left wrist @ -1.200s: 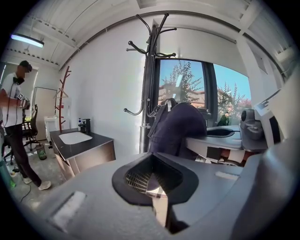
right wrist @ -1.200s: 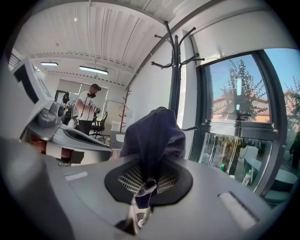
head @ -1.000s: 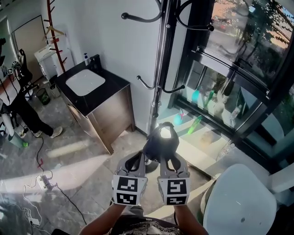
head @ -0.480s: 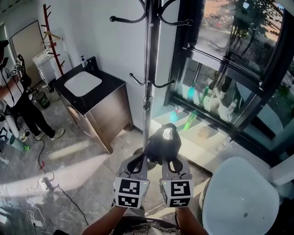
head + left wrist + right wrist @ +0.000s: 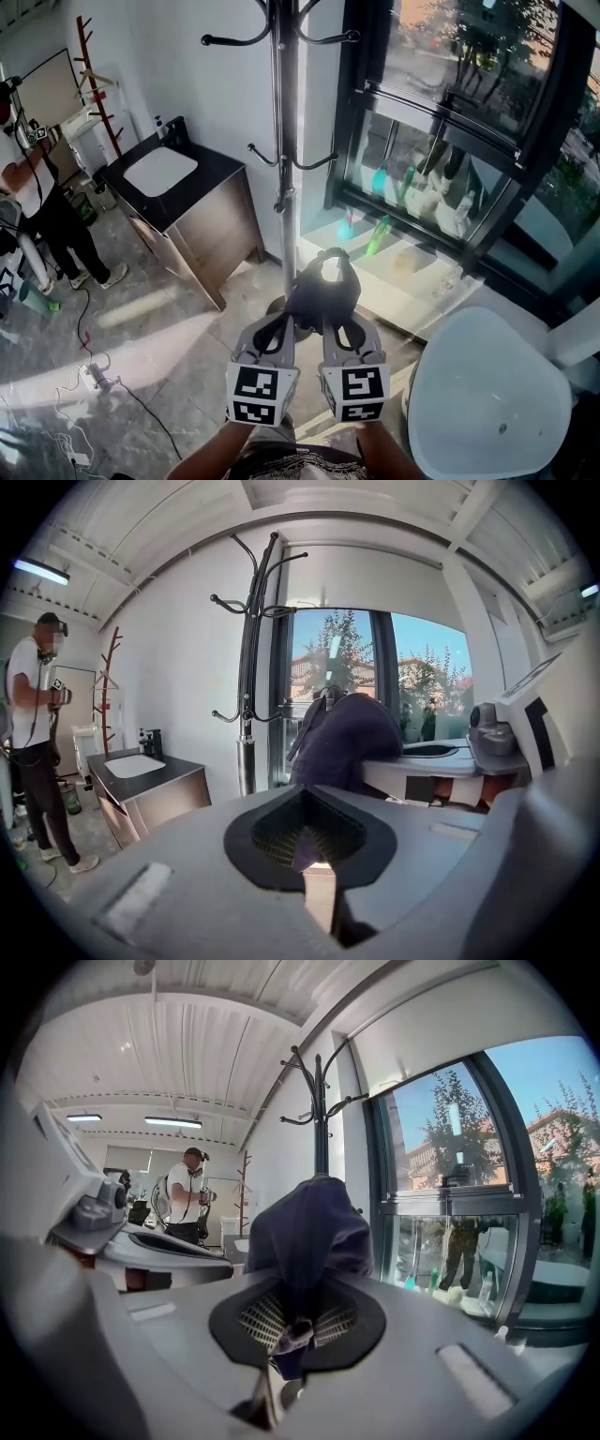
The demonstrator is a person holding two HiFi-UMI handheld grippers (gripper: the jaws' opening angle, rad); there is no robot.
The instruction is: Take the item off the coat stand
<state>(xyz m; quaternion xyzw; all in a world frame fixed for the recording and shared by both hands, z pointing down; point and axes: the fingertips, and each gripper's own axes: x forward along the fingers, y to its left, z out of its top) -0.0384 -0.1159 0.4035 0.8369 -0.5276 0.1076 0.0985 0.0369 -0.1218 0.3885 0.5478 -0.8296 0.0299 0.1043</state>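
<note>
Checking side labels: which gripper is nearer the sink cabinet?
Left. The left gripper is on the side of the cabinet, apart from it; the right gripper lies farther off, across the cap.

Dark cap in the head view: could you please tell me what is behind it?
The coat stand rises behind the dark cap, which hides most of its base and the floor there.
</note>
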